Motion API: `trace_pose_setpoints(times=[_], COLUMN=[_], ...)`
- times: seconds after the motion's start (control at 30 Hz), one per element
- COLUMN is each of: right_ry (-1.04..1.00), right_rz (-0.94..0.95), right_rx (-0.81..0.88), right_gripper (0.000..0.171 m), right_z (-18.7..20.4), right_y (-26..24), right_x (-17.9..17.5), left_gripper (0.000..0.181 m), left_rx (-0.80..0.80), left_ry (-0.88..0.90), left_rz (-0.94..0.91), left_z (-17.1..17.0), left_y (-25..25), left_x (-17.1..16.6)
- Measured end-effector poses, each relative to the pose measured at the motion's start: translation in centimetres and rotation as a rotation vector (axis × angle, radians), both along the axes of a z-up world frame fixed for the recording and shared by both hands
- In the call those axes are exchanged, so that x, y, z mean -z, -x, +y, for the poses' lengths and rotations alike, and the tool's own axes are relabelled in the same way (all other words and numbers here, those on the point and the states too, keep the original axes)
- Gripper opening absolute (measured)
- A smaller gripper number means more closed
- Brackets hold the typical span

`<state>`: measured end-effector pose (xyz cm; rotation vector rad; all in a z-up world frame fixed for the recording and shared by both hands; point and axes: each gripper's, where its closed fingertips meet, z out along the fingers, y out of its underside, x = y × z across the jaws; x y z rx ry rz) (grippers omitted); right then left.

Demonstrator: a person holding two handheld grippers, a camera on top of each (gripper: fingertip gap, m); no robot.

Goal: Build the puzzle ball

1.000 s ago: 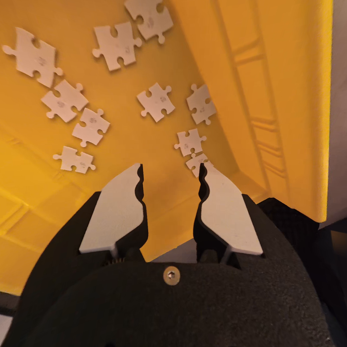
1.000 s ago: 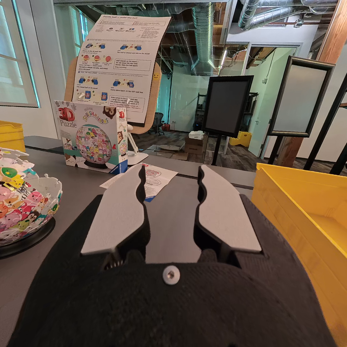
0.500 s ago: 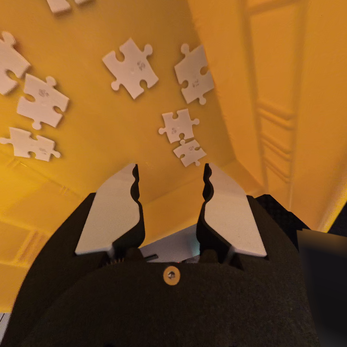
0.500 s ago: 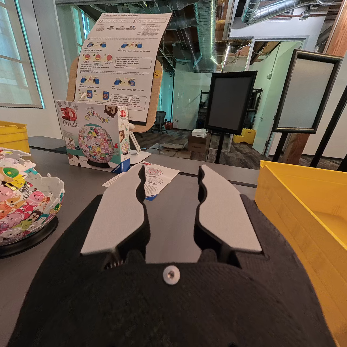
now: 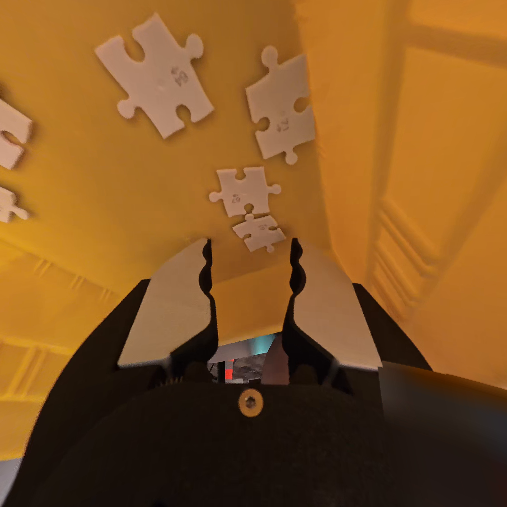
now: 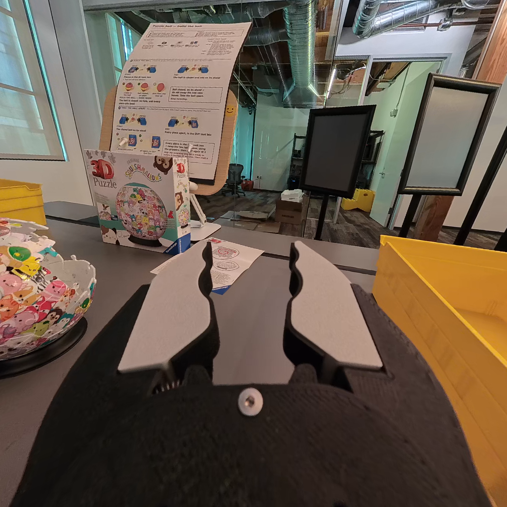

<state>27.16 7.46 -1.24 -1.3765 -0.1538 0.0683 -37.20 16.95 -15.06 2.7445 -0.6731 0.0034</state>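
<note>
The left gripper (image 5: 251, 241) is inside a yellow bin (image 5: 452, 170), its two fingers spread apart with nothing between them; just beyond the tips lies the nearest puzzle piece (image 5: 259, 231), white side up, and a second small piece (image 5: 244, 193) touches it by one knob. Farther on the bin floor are two bigger-looking pieces: one (image 5: 282, 109) beside the right wall of the bin, one (image 5: 157, 82) more to the left. At the left edge two more pieces (image 5: 12, 142) are cut by the frame, so six white pieces can be counted in this view; all lie flat and loose in the bin.

The right gripper (image 6: 251, 245) hangs above a dark grey table (image 6: 263, 315), also spread wide and holding nothing. At its left the puzzle ball (image 6: 35, 296) sits on a black round stand (image 6: 49, 348); it is only a half-built open bowl of colourful pieces. At its right stands one second yellow bin (image 6: 428, 296), and what it contains I cannot tell. Ahead of the fingers one folded leaflet (image 6: 233, 263) lies on the table; behind it one puzzle box (image 6: 140, 203) stands upright; behind that one instruction sheet (image 6: 181, 93) on a wooden board. A third yellow bin (image 6: 22, 200) is far left; two framed panels (image 6: 337, 151) stand beyond the table.
</note>
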Motion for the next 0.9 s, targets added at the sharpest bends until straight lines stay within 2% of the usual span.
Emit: trace_pose_setpoints(times=[0.2, 0.27, 0.57, 0.7, 0.9], right_ry=[-0.006, -0.01, -0.012, -0.014, -0.027], right_rz=[0.004, 0.006, 0.014, 0.017, 0.03], right_rx=[-0.005, -0.006, -0.011, -0.015, -0.02], right_gripper=[0.054, 0.054, 0.054, 0.054, 0.054], right_z=[-0.1, -0.2, -0.2, -0.2, -0.4], right_y=[0.0, 0.0, -0.1, -0.1, -0.2], right_x=[-0.1, -0.2, -0.3, -0.3, -0.6], left_gripper=[0.042, 0.029, 0.028, 0.028, 0.029], left_rx=[-0.031, -0.026, 0.064, 0.045, 0.078], left_ry=[-0.019, -0.011, -0.047, -0.216, -0.655], left_rz=[0.081, 0.078, 0.078, 0.015, -0.212], left_z=[0.1, 0.0, 0.8, 2.0, 3.1], left_y=[0.2, 0.2, 1.5, 2.1, -1.1], left_x=[0.2, 0.2, -0.5, -3.8, -12.8])
